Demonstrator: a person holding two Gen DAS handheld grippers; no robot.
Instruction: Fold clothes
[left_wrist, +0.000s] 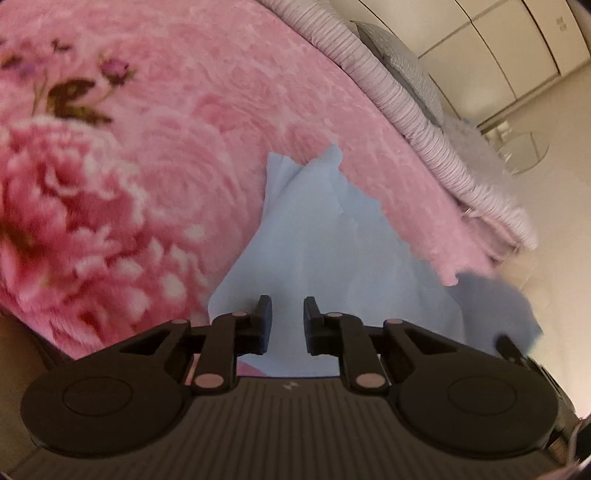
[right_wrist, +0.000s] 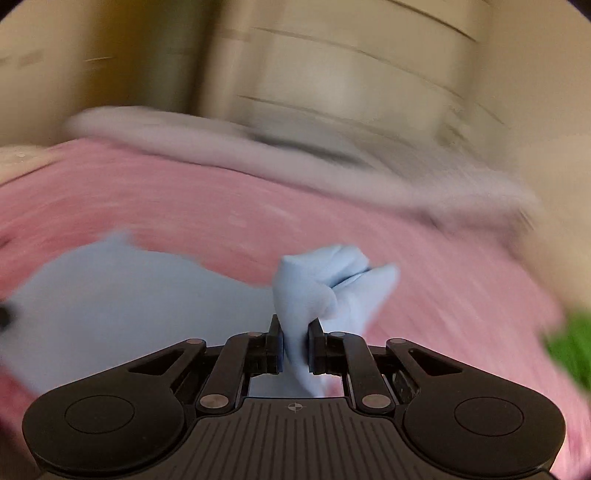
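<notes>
Light blue cloth garment (left_wrist: 314, 258) lies on pink floral fleece blanket (left_wrist: 166, 147). Left gripper (left_wrist: 287, 325) released, jaws apart above it. Right gripper (right_wrist: 295, 350) clenched on a bunched fold of garment.

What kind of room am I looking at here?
Most likely a bedroom: a bed under a pink floral blanket, a grey pillow at its edge, and pale wardrobe doors along the wall.

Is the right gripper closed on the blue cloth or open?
Shut on it: the right gripper pinches a bunched fold of the blue cloth between its fingers.
</notes>
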